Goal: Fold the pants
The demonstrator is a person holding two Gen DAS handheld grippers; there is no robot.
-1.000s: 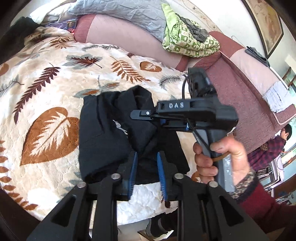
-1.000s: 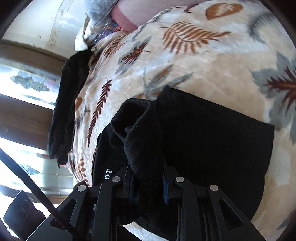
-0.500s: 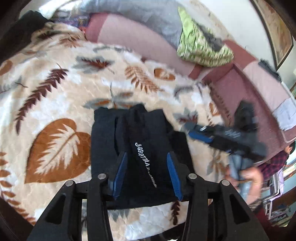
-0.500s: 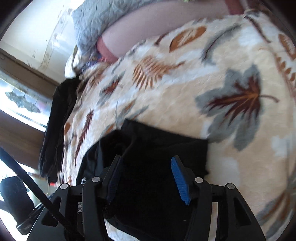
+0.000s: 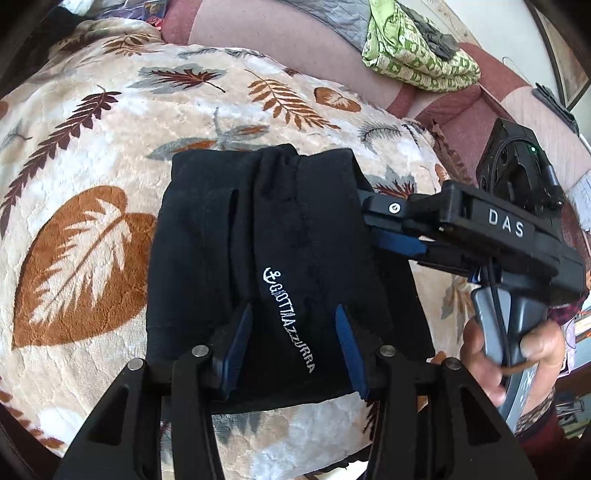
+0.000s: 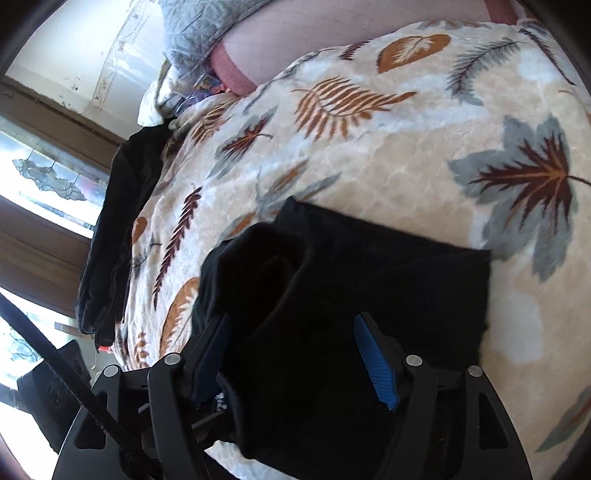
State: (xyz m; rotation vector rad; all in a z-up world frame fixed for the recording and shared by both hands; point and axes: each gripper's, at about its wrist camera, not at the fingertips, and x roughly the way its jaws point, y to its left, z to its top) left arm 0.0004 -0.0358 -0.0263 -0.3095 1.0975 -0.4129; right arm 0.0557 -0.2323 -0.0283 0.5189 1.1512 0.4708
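Note:
Black pants (image 5: 258, 236) with white lettering lie folded into a rough square on a leaf-patterned blanket (image 5: 85, 155). My left gripper (image 5: 293, 332) hovers over their near edge, its blue pads apart and off the cloth. In the left wrist view my right gripper (image 5: 373, 223) reaches in from the right over the pants' right edge, held by a hand (image 5: 491, 354). The right wrist view shows the pants (image 6: 406, 280) with a raised hump of fabric between the right gripper (image 6: 295, 350) fingers. Those jaws are opening and the pads stand clear of the cloth.
A folded green patterned cloth (image 5: 417, 55) and a grey pillow (image 6: 207, 26) lie on the pink bedding (image 5: 280, 40) behind the blanket. Another dark garment (image 6: 118, 229) hangs along the blanket's far edge by a window (image 6: 44, 184). The blanket's near edge drops off below the pants.
Both grippers were shut on the pants' fabric and have opened. The lifted fabric has dropped, and the pants now lie flatter with the lettering on top. The left gripper moved lower.

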